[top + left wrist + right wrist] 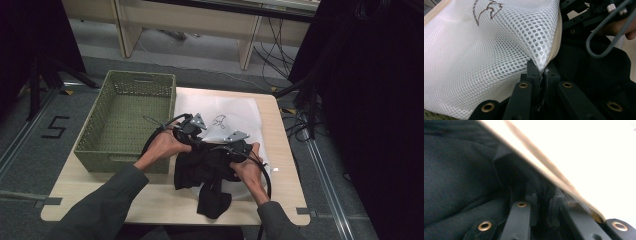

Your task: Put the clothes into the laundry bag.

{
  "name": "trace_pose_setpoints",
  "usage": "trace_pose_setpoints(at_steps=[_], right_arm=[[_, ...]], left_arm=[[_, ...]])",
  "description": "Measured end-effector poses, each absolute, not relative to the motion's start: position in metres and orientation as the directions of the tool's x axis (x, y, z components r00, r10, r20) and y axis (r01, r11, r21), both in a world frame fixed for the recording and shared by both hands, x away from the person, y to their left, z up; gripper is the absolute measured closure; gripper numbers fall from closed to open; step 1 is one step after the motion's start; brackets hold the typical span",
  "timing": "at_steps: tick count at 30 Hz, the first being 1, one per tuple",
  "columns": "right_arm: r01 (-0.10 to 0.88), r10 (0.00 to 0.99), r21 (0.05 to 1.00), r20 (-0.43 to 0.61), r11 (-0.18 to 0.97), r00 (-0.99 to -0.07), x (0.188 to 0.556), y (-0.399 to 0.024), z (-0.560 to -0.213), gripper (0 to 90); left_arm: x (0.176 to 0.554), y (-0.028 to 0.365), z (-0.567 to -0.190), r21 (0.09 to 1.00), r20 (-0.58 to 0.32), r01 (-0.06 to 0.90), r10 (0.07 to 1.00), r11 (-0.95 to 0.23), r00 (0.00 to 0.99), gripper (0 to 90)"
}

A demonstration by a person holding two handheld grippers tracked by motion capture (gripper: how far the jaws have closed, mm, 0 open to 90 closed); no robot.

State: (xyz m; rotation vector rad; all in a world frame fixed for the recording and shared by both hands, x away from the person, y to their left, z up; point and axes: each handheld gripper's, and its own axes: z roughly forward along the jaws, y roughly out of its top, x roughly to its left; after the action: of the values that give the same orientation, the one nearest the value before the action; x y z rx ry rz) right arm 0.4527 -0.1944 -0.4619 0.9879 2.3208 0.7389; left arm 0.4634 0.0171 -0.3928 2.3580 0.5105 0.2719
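A white mesh bag [227, 119] with a small dark print lies on the table, and a black garment [206, 175] spills out of its near side. My left gripper [194, 134] pinches the bag's rim; in the left gripper view the jaws [541, 72] are shut on a fold of the mesh bag [486, 50], with the black garment [589, 72] to the right. My right gripper [229, 151] sits on the garment's upper right. In the right gripper view its jaws [543, 200] stand close together with the black garment [454, 170] bunched between them, under the bag's pale rim [544, 160].
A green woven basket [125, 122] stands at the table's left, touching the bag's side, and holds nothing that I can see. Bare wooden tabletop [280, 200] runs along the front and right edges. A person's forearms in grey sleeves come in from the bottom.
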Motion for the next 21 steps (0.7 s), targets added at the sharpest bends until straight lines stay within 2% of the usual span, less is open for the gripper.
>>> trace_pose_setpoints(at_steps=[2,3,6,8,14,17,18,21], right_arm=[[0.475,0.765,0.672,-0.219,0.568,-0.605,0.451,-0.197,-0.459,76.5],[0.482,0.781,0.689,-0.199,0.541,-0.593,0.445,-0.198,-0.453,69.8],[0.49,0.785,0.719,-0.124,0.493,-0.607,0.43,-0.207,-0.44,57.0],[0.457,0.765,0.752,-0.096,0.475,-0.637,0.416,-0.216,-0.431,49.1],[0.413,0.735,0.8,-0.049,0.434,-0.677,0.37,-0.228,-0.413,40.7],[0.42,0.7,0.791,-0.016,0.446,-0.714,0.356,-0.222,-0.419,36.8],[0.4,0.678,0.784,-0.037,0.475,-0.734,0.356,-0.218,-0.424,35.9],[0.421,0.654,0.745,-0.027,0.518,-0.756,0.354,-0.203,-0.437,33.7]], left_arm=[[0.465,0.016,-0.394,0.677,0.045,0.3,0.445,-0.672,0.894,85.2],[0.465,0.016,-0.394,0.678,0.04,0.304,0.447,-0.669,0.893,85.2],[0.467,0.017,-0.393,0.682,0.033,0.313,0.455,-0.661,0.89,85.1],[0.468,0.018,-0.392,0.683,0.038,0.312,0.458,-0.661,0.888,84.9],[0.469,0.02,-0.392,0.671,0.045,0.303,0.445,-0.677,0.894,84.8],[0.468,0.017,-0.393,0.684,0.03,0.317,0.46,-0.657,0.887,84.7],[0.468,0.017,-0.393,0.681,0.031,0.318,0.46,-0.66,0.888,84.7],[0.468,0.017,-0.394,0.687,0.026,0.323,0.466,-0.651,0.884,84.6]])
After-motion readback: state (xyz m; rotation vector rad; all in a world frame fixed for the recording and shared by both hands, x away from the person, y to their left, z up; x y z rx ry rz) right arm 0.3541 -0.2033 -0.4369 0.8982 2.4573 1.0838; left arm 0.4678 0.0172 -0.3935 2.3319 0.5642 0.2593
